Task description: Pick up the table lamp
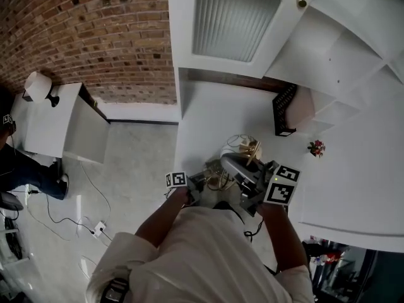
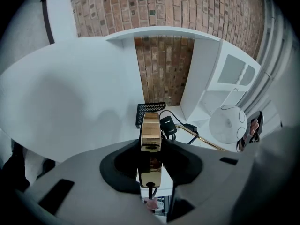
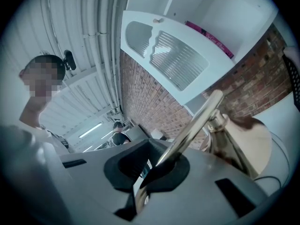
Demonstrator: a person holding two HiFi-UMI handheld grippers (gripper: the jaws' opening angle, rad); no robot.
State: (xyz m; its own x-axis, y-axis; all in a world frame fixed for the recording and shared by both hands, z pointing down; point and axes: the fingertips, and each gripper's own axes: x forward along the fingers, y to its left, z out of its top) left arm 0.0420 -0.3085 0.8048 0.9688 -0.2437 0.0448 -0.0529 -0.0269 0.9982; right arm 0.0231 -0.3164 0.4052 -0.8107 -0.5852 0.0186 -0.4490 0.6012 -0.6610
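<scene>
The table lamp (image 1: 242, 157) is brass-coloured with a white globe shade (image 2: 228, 124) and a thin rod (image 2: 206, 142). It sits just off the white table (image 1: 208, 115), between my two grippers in the head view. My left gripper (image 2: 151, 149) is shut on a gold block-shaped part of the lamp (image 2: 151, 131), which stands upright between its jaws. My right gripper (image 3: 161, 167) is shut on the lamp's gold rod (image 3: 194, 124), which slants up to the right. A gold cone-shaped part (image 3: 247, 143) lies beside it. The lamp's black cable and plug (image 2: 168, 124) trail behind.
A black mesh tray (image 1: 283, 110) stands at the table's back right, and a small red flower (image 1: 316, 148) is farther right. A white cabinet (image 1: 233, 24) rises behind, against a brick wall (image 1: 95, 30). A white side unit (image 1: 60, 122) stands left, with cables on the floor (image 1: 76, 216).
</scene>
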